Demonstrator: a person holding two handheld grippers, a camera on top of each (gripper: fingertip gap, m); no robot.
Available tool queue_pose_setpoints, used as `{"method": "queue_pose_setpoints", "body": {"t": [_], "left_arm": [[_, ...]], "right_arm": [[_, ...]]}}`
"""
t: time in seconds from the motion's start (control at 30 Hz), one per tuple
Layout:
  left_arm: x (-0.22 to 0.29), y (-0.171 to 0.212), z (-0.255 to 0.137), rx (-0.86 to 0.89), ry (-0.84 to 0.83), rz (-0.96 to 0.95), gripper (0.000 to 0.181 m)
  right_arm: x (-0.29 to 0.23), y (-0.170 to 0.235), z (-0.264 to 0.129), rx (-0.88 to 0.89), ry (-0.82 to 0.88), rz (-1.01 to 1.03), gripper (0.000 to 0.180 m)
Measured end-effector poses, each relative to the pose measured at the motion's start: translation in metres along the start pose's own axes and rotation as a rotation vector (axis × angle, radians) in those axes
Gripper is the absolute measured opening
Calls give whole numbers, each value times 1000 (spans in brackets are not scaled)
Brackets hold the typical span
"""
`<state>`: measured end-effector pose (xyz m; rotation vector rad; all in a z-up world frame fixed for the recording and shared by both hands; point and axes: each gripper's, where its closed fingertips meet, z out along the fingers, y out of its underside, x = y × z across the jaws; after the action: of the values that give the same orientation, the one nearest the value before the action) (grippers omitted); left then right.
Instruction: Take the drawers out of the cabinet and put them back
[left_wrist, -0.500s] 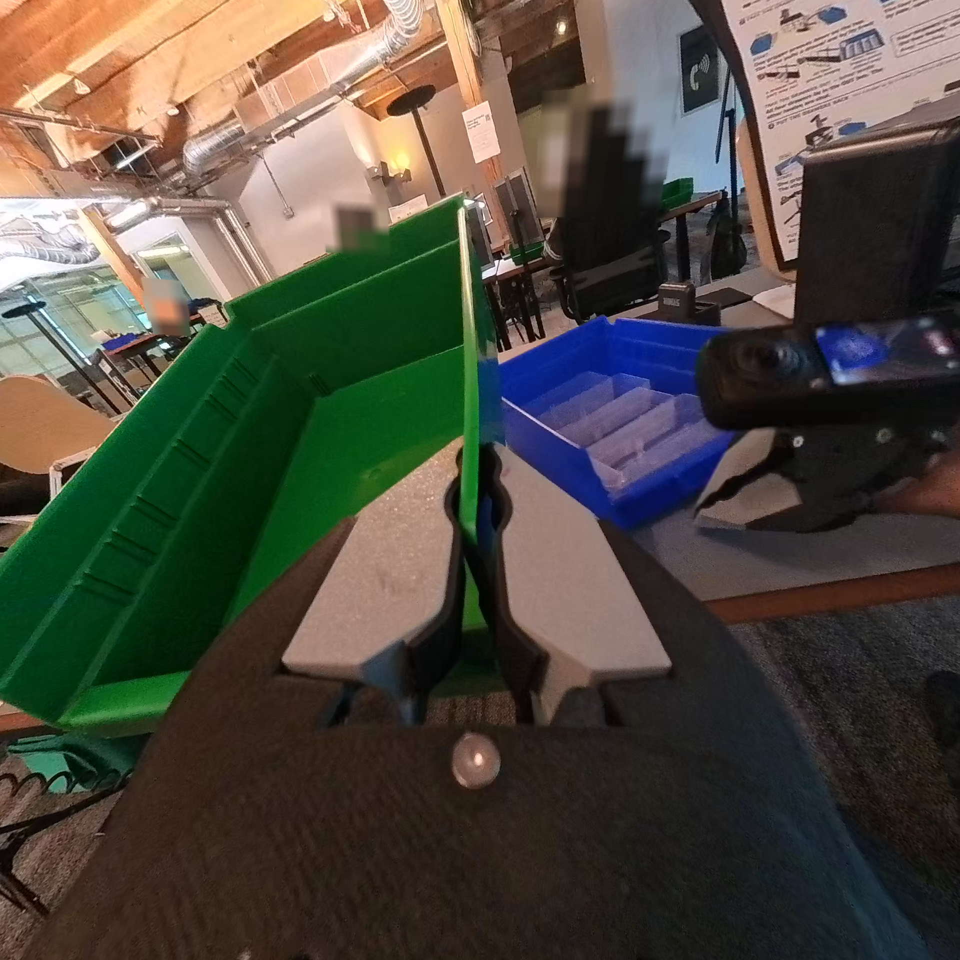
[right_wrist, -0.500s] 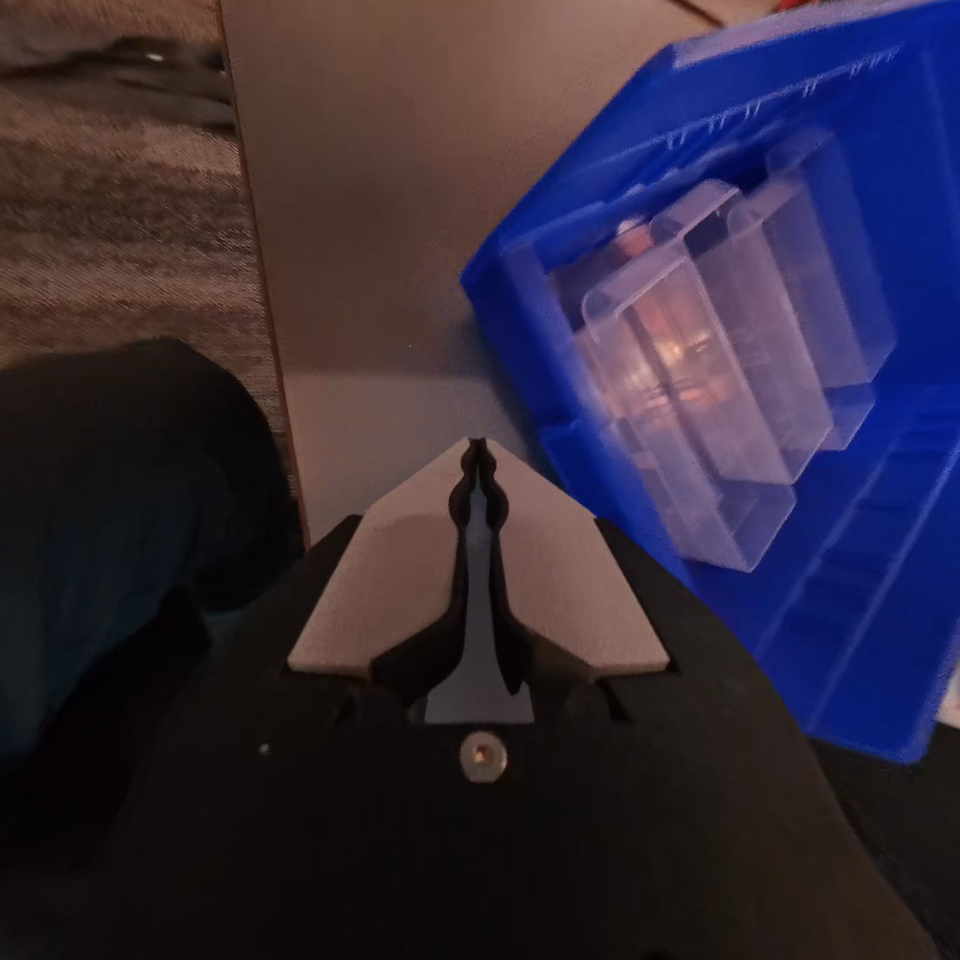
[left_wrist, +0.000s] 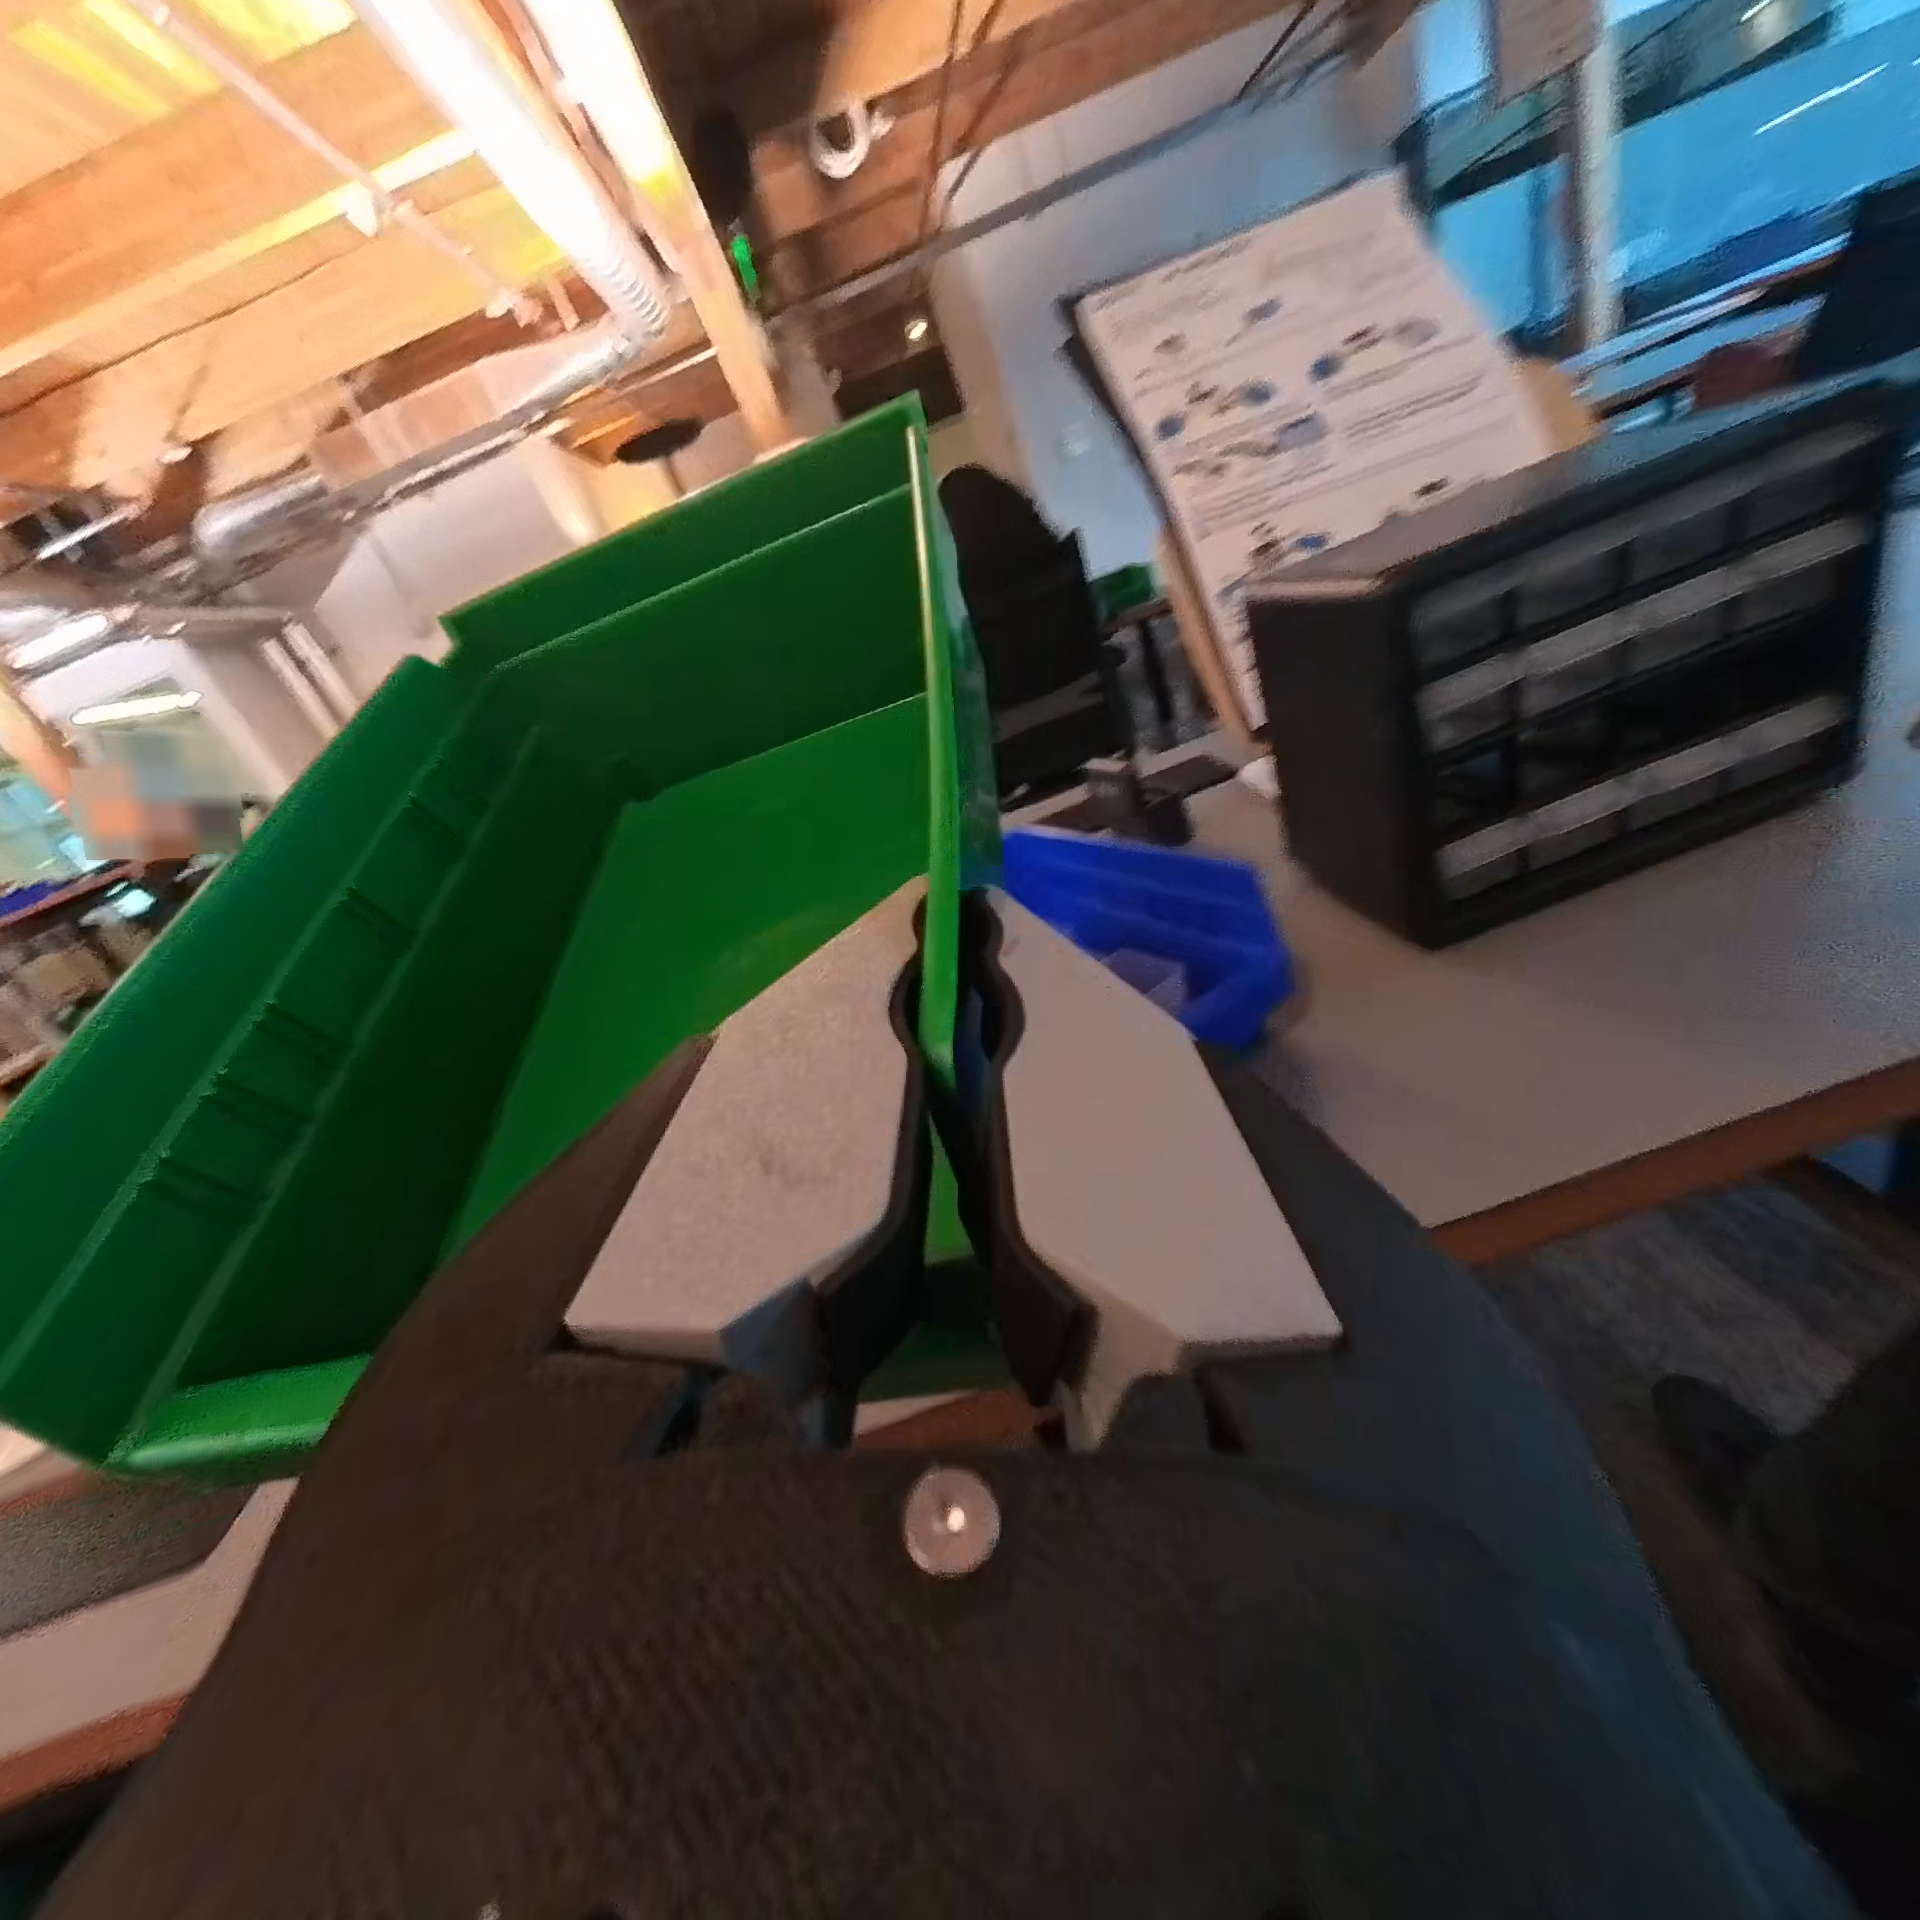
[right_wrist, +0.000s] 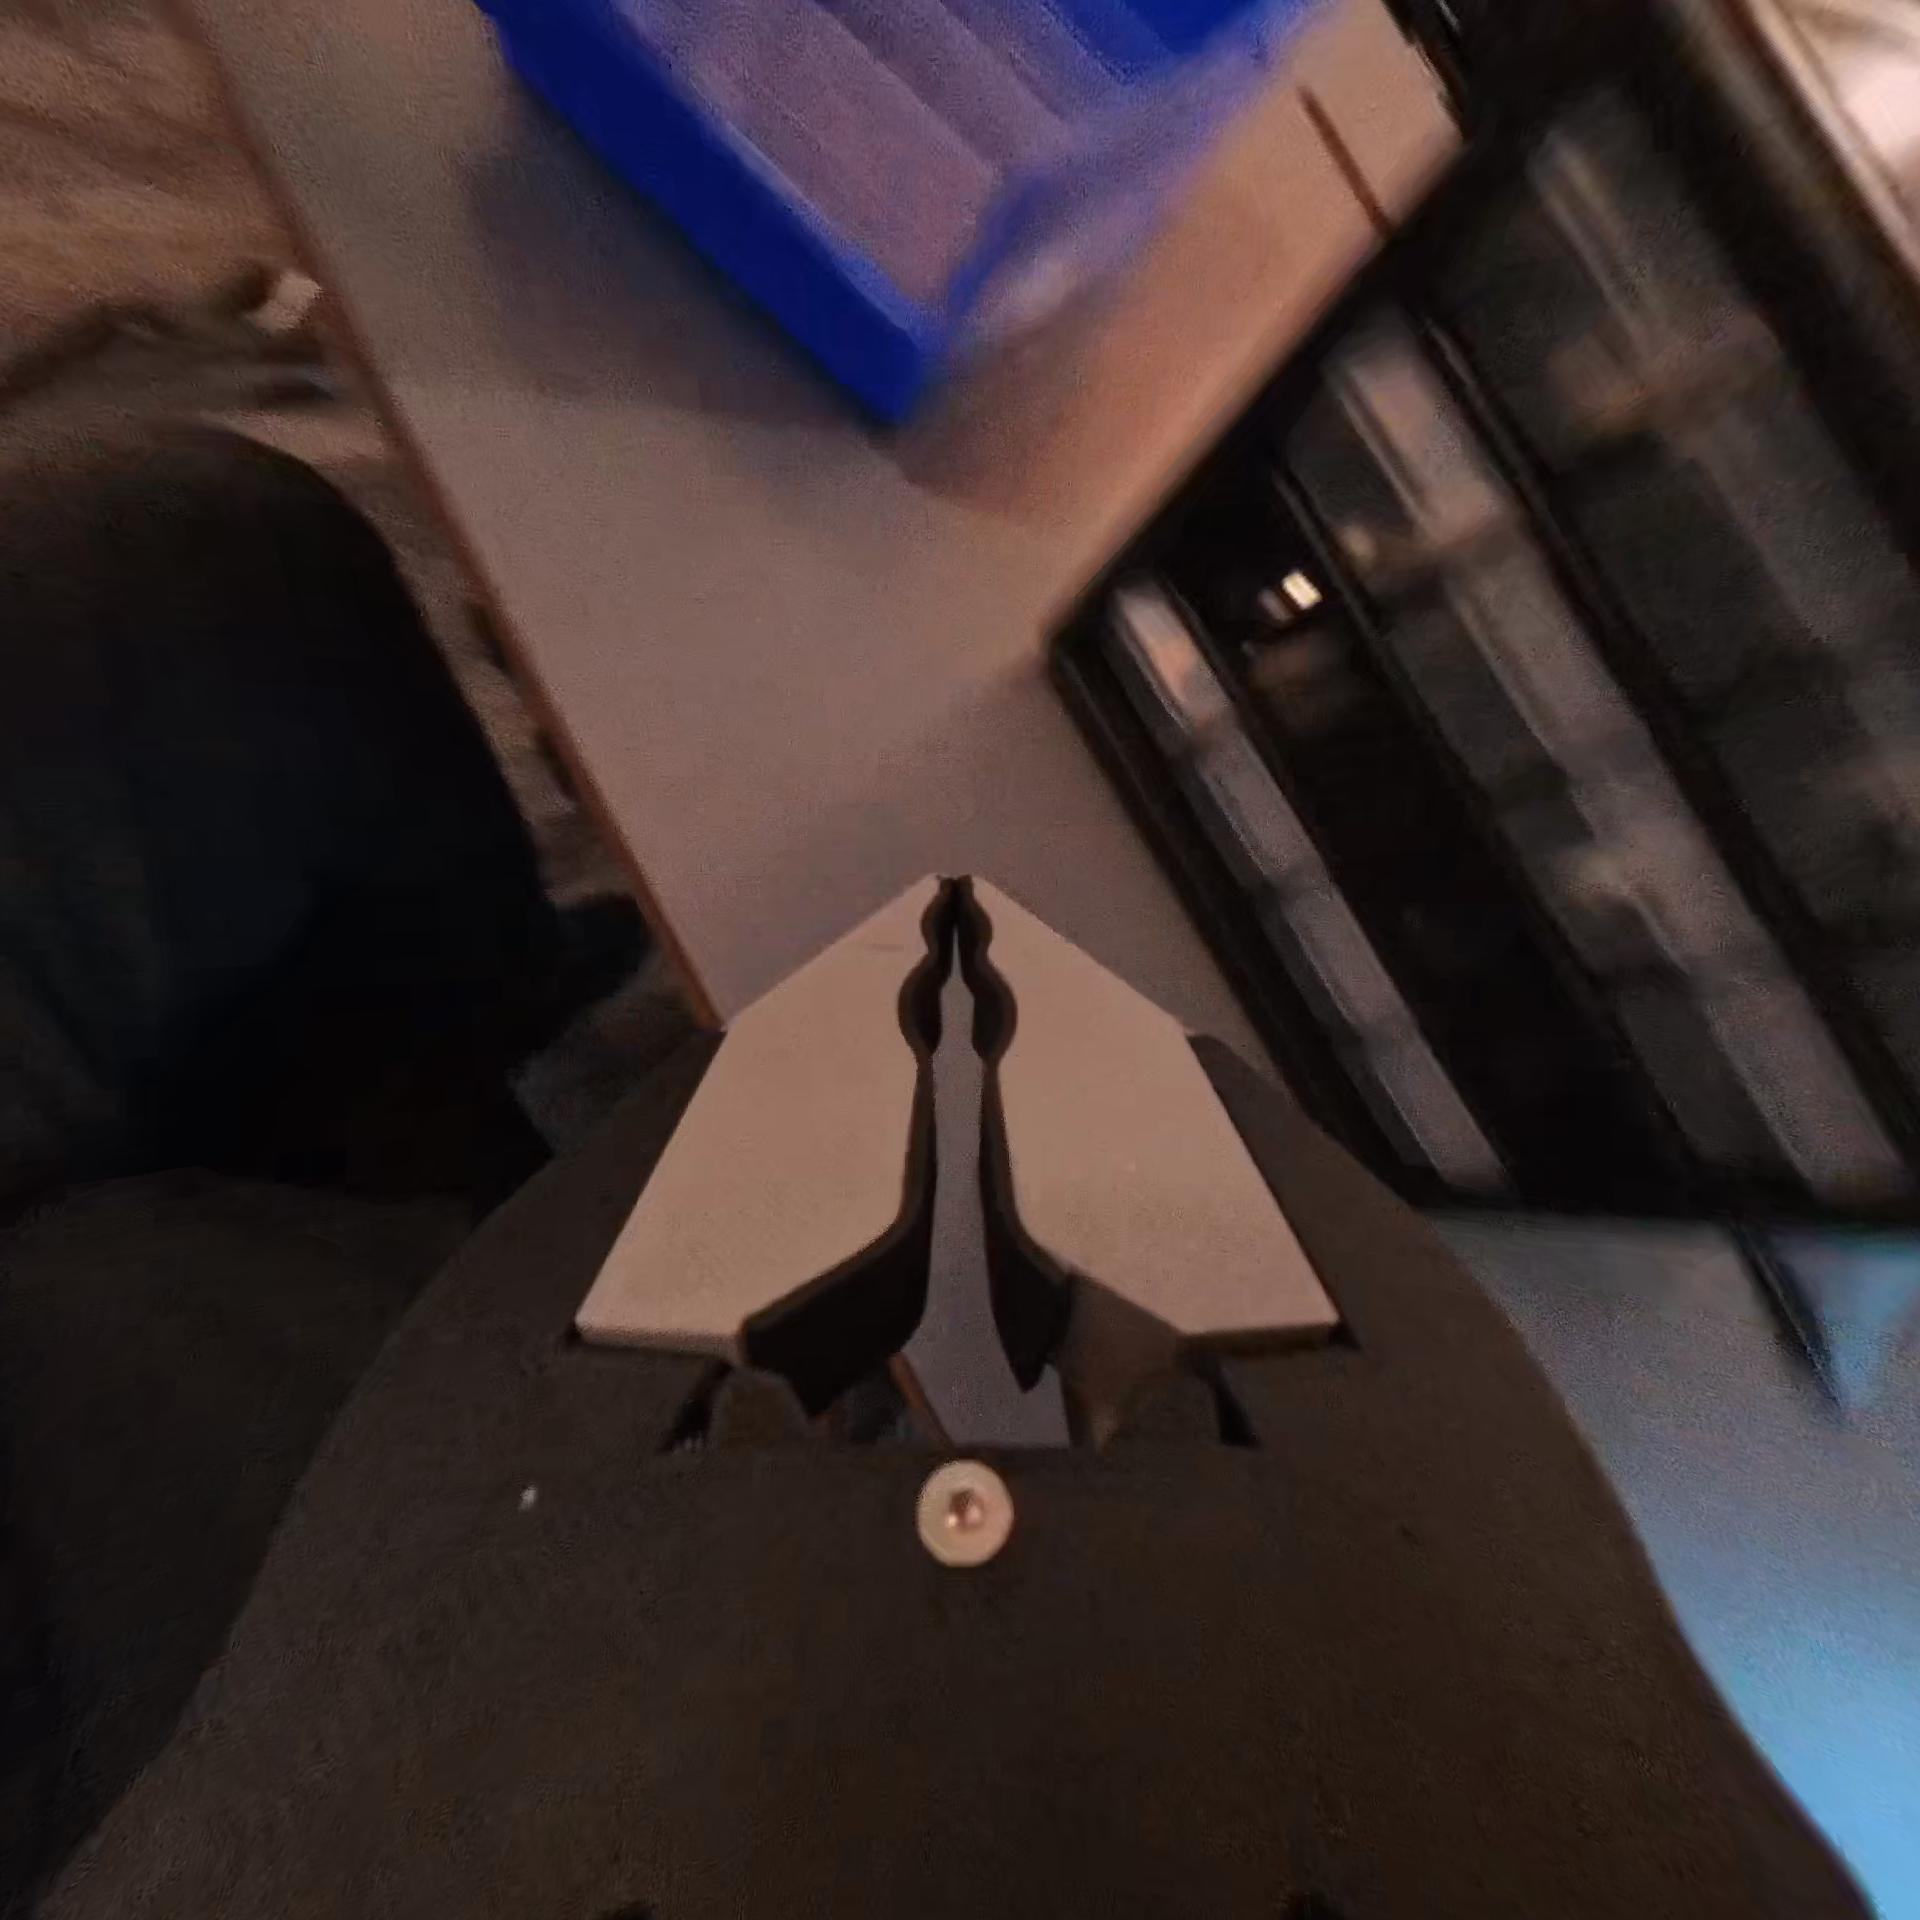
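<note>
- The left hand-held gripper (left_wrist: 951, 914) is clamped on the right side wall of a green bin (left_wrist: 644, 831), holding it tilted above the near edge of the grey tabletop (left_wrist: 1507, 1049).
- The right hand-held gripper (right_wrist: 953, 883) holds nothing; its tips are closed together over the tabletop (right_wrist: 727, 623).
- The black drawer cabinet (left_wrist: 1600, 675) stands on the tabletop, to the right of the green bin. In the right wrist view the cabinet (right_wrist: 1558, 727) is blurred and lies just right of the fingertips.
- The blue bin (left_wrist: 1153, 935) sits on the tabletop between the green bin and the cabinet; the clear drawers (right_wrist: 914, 114) lie inside the blue bin (right_wrist: 727, 208), smeared by motion.
- A white poster (left_wrist: 1309, 405) with blue diagrams leans behind the cabinet; its print is too blurred to read.
- Against half a second ago, the left view has swung right: the cabinet now shows in full and the right hand-held gripper is gone from that view.
- The right view has turned from the blue bin toward the cabinet front.
</note>
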<state>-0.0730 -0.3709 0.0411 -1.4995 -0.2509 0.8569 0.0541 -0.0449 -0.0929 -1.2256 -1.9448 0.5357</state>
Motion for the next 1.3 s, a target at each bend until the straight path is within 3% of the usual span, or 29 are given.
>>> {"method": "queue_pose_setpoints", "body": {"t": [0.17,0.33,0.5,0.6,0.87,1.1,1.17,1.23,1.3], "left_arm": [[97,-54,0,128,199,64,1],[231,-93,8,210,529,108,1],[364,-114,11,252,900,110,1],[429,-112,24,225,1028,111,2],[558,-76,91,75,1045,191,2],[646,-52,137,-124,1057,92,2],[653,-43,146,-197,1039,55,5],[643,-42,136,-239,1052,31,23],[618,-54,117,-172,1073,-14,36]], "right_arm": [[89,91,-107,39,125,360,0],[119,156,-179,130,197,664,0],[130,212,-233,25,426,740,0],[130,233,-257,-4,519,748,0],[123,267,-261,-7,481,855,0],[125,274,-237,-99,459,802,0],[125,270,-230,-107,441,777,1],[123,265,-223,-106,420,748,5],[119,258,-216,-101,384,717,8]]}}
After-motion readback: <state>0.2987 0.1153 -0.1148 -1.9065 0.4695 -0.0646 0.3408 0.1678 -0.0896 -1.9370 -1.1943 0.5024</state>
